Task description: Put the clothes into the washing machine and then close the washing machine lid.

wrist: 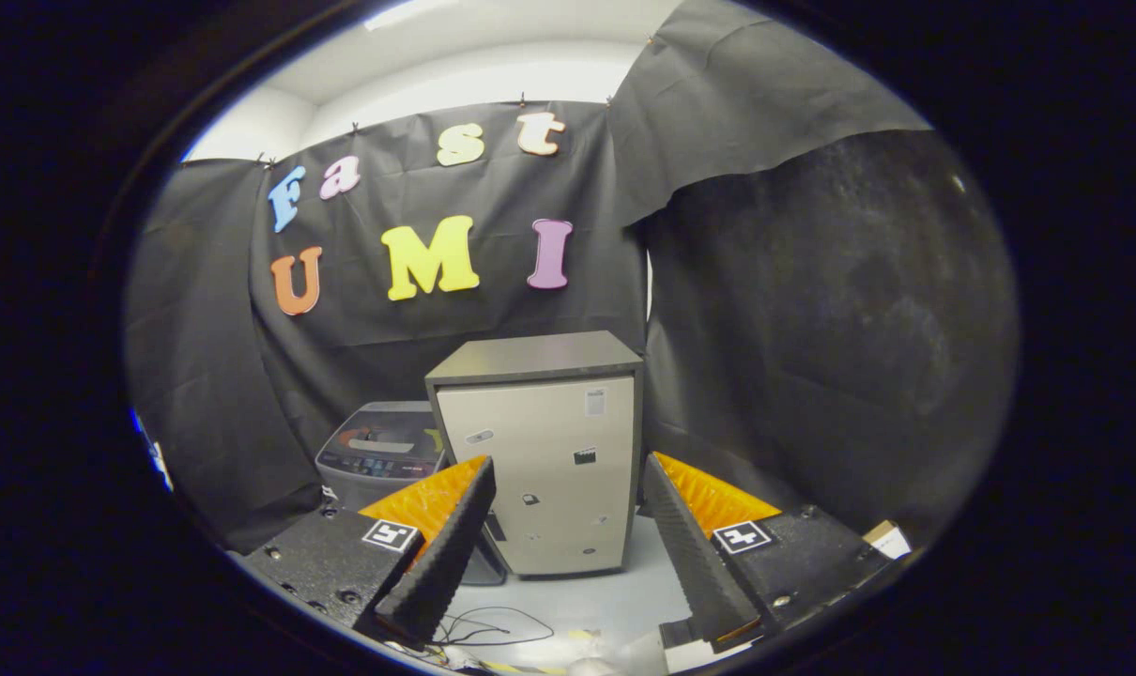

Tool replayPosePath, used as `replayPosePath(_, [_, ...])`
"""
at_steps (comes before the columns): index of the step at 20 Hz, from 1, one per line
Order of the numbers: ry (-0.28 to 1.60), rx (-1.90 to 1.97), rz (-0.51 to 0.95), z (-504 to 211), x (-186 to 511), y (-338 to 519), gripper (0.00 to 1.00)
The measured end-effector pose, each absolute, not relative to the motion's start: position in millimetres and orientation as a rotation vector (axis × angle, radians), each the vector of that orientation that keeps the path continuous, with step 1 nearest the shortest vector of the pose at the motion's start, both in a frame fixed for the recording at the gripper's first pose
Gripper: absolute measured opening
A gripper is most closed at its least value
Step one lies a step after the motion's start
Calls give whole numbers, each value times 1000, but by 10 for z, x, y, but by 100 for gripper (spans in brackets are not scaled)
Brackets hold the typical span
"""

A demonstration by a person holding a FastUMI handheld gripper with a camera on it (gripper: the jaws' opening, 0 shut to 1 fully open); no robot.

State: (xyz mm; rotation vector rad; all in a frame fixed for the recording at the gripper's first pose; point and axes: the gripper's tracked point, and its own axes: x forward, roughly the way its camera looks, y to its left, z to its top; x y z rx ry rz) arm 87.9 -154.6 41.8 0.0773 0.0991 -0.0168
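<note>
A black cloth wall (211, 394) hangs at the far left and runs across the back of the booth. Low against it stands the washer (380, 455), a grey top-loader seen from above and in front; its lid lies flat on top, with a control panel along the near edge. The washer sits beyond the claw's left finger (441, 563) and is partly hidden behind it. Something orange shows through the dark lid, but what it is cannot be told.

Just right of the washer, touching or nearly touching it, stands a taller cabinet (544, 451) with a dark top and a pale front door bearing a few small stickers. It rests on a pale floor (577, 601) and is framed between the two fingers, well beyond their tips.

The claw (568, 615) is wide apart, holding nothing; only floor and a thin dark cable (493, 629) lie in the gap between the fingers. A square marker sits on each finger's base.

The right finger (695, 554) rises beside the cabinet's right edge. Behind it more black cloth (831, 319) covers the right side, one sheet overlapping another near the top. A small tan box (889, 538) sits at the far right, beside the claw's body.
</note>
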Motion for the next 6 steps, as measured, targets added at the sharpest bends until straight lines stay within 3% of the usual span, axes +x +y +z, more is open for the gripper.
replayPosePath(6, [97, 82, -15, 317, 877, -1586, 99])
